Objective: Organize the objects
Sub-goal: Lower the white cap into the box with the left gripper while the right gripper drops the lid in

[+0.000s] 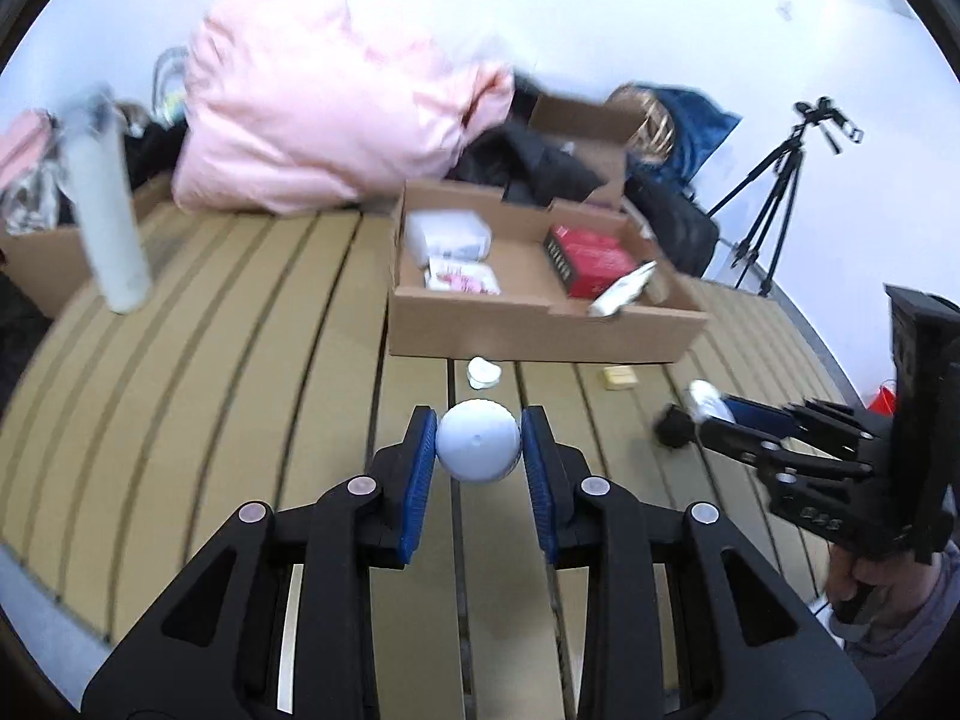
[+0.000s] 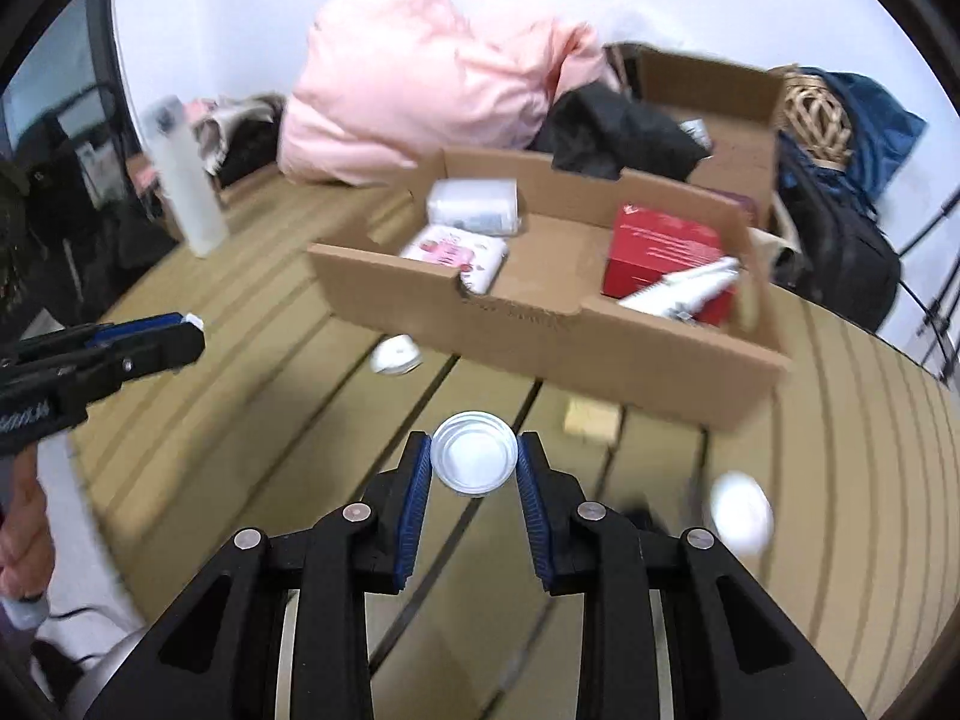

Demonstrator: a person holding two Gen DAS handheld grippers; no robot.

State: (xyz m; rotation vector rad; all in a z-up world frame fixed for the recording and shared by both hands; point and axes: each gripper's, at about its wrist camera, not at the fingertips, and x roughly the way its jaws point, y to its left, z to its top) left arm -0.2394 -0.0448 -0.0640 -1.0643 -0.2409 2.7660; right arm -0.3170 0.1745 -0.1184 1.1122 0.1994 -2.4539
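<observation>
My left gripper (image 1: pixel 478 420) is shut on a pale, ball-like round object (image 1: pixel 478 447), held above the slatted tan table (image 1: pixel 240 360). My right gripper (image 2: pixel 474 441) is shut on a small round clear-white jar or lid (image 2: pixel 474 461), its blue pads against both sides. An open cardboard box (image 2: pixel 540 324) lies just beyond, holding a red box (image 2: pixel 660 252), white packets (image 2: pixel 474 204) and a white tube (image 2: pixel 684 291). In the left wrist view the right gripper (image 1: pixel 714 414) comes in from the right. In the right wrist view the left gripper (image 2: pixel 189 330) enters at the left.
Loose on the table are a small white container (image 2: pixel 396 354), a yellow block (image 2: pixel 591 417) and a white round piece (image 2: pixel 741 510). A tall pale bottle (image 2: pixel 186 180) stands at the left. A pink bundle (image 2: pixel 420 78), dark clothes, bags and a tripod (image 1: pixel 774 192) crowd the back.
</observation>
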